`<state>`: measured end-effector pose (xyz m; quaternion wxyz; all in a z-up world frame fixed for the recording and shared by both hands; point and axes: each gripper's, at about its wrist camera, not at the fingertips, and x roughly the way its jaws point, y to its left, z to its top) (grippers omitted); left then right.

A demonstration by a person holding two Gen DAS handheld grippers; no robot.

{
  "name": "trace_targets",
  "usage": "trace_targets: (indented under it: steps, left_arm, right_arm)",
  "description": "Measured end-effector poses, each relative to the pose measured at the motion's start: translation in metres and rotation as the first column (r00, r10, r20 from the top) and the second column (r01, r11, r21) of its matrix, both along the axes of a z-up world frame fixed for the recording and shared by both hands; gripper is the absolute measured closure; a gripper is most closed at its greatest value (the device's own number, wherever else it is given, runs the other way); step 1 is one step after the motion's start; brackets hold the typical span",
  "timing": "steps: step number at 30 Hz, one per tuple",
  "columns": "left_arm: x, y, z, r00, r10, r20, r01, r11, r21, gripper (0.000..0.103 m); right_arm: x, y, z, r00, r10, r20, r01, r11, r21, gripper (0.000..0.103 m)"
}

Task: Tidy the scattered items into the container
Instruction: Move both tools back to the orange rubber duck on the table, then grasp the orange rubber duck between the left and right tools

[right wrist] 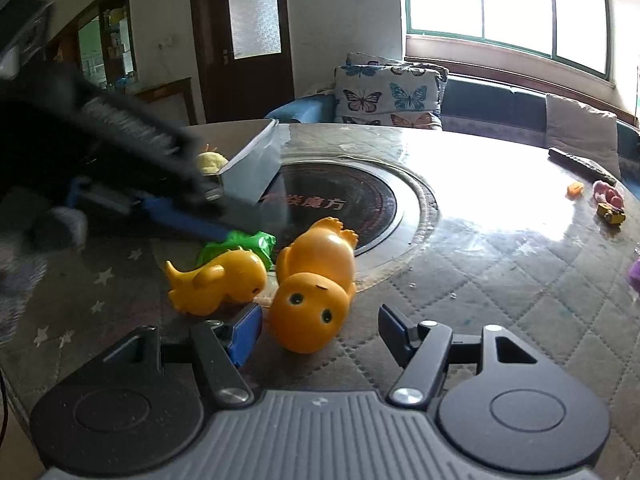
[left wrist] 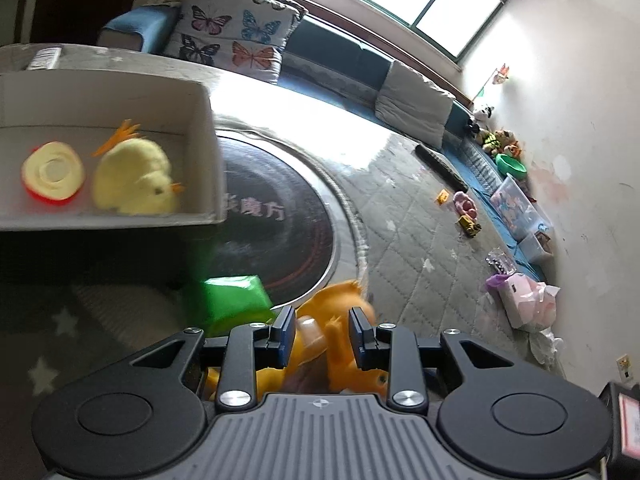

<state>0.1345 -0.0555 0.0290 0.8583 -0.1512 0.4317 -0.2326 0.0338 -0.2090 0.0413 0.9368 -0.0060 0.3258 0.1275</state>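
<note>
The table has bare quilted cover at lower right of the right wrist view, and its far rim curves past the black hob. The box stands at upper left beyond the hob, its near corner over the hob's ring. The right gripper is open and straddles the head of the big orange toy: its left finger is just beside the head, its right finger apart. The toy lies on its back, glossy, two dark eyes up. A small orange toy lies left of it, touching a green block. The left gripper hangs over these, jaws apart, gripping nothing. A chick lies in the box.
</note>
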Motion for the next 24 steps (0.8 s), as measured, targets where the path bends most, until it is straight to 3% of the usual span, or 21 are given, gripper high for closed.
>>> trace_targets:
  steps: [8,16,24]
  left_arm:
    - [0.027,-0.026,-0.011,0.999,-0.003,-0.048,0.004,1.0,0.008,0.071]
    - [0.04,-0.037,-0.02,0.996,0.004,-0.088,-0.003,1.0,0.006,0.069]
    - [0.047,-0.045,-0.026,0.993,-0.015,-0.121,0.013,1.0,-0.013,0.064]
  right_arm:
    - [0.01,0.001,-0.005,1.0,-0.016,-0.012,0.016,1.0,0.026,0.039]
    - [0.013,-0.005,-0.008,0.999,0.009,-0.036,-0.007,0.998,0.07,0.06]
    - [0.008,-0.017,-0.006,0.999,0.013,-0.044,-0.01,0.997,0.077,0.06]
